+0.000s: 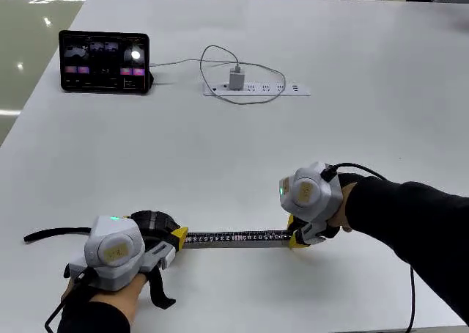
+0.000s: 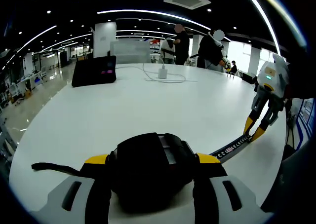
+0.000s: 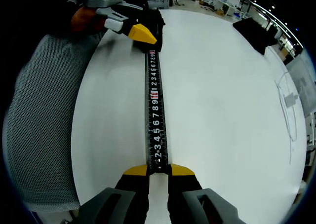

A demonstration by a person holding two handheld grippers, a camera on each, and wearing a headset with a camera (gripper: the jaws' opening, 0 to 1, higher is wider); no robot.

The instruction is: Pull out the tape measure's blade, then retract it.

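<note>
The left gripper (image 2: 152, 160) clamps the black tape measure case (image 1: 152, 221) between its jaws, anchoring it on the table (image 1: 220, 142). From there the blade (image 3: 154, 110) runs straight to the right gripper (image 3: 158, 170), whose jaws pinch its end, likely so that pulling away extends it.

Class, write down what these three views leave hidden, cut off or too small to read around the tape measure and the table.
- End of the blade: right gripper view, covered by the right gripper pinching it.
- Sides and underside of the tape measure case: left gripper view, covered by the left gripper clamped on it.
- Screen of the tablet: head view, too small to read.
- Blade numbers: head view, too small.
</note>
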